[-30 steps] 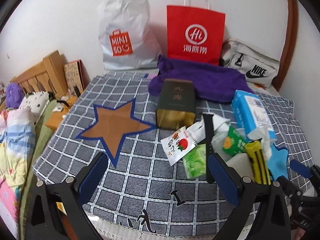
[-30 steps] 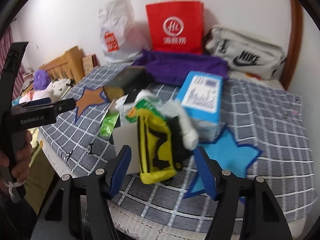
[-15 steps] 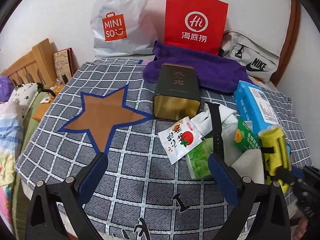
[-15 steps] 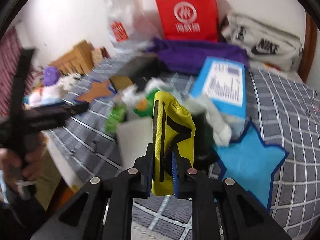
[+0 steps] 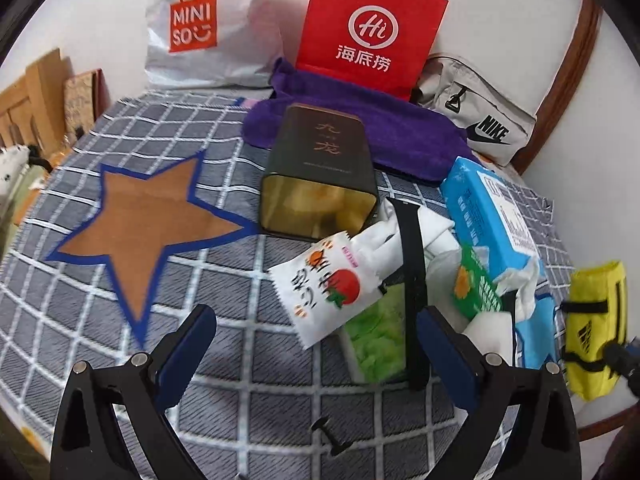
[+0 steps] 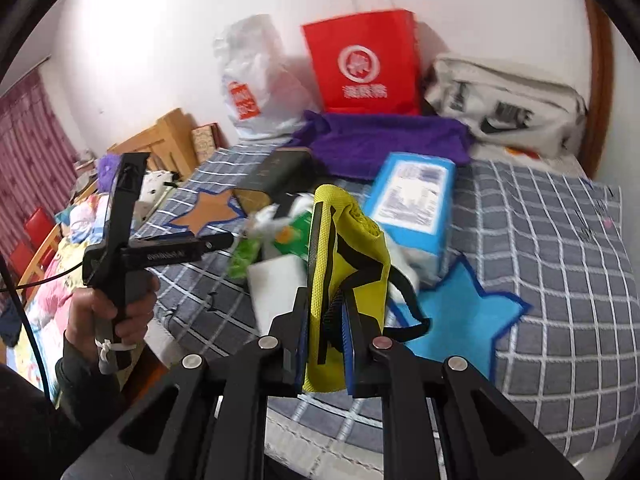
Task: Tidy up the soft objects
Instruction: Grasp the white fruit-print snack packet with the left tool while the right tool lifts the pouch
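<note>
My right gripper [image 6: 326, 320] is shut on a yellow fabric pouch with black straps [image 6: 352, 264] and holds it lifted above the table's front edge; the pouch also shows at the far right of the left wrist view [image 5: 596, 332]. My left gripper [image 5: 316, 344] is open and empty, low over the checked cloth, just short of a white snack packet [image 5: 328, 284] and a green packet [image 5: 376, 340]. A pile holds a black strap [image 5: 412, 280], white cloth [image 5: 432, 224], a green-orange packet [image 5: 476, 284] and a blue tissue pack [image 5: 492, 208].
A dark tin box [image 5: 320, 172] lies on its side mid-table. A purple towel [image 5: 360, 128], a red paper bag [image 5: 368, 28], a white Miniso bag [image 5: 200, 28] and a grey Nike bag [image 5: 480, 116] line the back. Brown [image 5: 148, 224] and blue [image 6: 464, 312] star patches mark the cloth.
My right gripper closed on the yellow pouch and lifted it off the pile toward the front right. My left gripper moved forward over the cloth and stayed open.
</note>
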`<action>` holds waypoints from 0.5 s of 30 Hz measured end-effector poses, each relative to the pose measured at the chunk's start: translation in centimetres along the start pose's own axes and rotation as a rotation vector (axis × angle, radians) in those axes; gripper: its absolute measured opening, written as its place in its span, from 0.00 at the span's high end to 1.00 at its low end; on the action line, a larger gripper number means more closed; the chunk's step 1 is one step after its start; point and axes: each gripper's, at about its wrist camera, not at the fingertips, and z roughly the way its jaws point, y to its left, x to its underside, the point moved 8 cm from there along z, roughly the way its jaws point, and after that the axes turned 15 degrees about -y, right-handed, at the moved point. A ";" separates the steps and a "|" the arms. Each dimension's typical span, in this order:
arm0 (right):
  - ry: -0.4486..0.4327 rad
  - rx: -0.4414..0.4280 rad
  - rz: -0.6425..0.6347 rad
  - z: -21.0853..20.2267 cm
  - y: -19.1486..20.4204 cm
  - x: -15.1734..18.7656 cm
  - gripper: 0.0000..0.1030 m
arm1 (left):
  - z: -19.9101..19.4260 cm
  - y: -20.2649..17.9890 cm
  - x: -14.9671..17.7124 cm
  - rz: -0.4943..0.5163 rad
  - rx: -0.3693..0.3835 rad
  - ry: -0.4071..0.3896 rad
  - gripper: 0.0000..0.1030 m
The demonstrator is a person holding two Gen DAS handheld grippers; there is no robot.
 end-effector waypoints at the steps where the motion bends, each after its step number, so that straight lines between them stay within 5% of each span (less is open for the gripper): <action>1: 0.010 0.010 0.001 0.3 -0.5 0.4 0.86 | 0.3 -0.1 -0.1 -0.003 0.003 0.002 0.02; 7: 0.100 0.079 0.037 2.6 -3.8 2.7 0.86 | 2.2 -0.3 0.0 -0.013 0.028 0.005 0.13; 15: 0.139 0.085 0.069 4.6 -5.1 3.8 0.80 | 3.2 -0.2 0.4 -0.040 0.110 0.021 0.55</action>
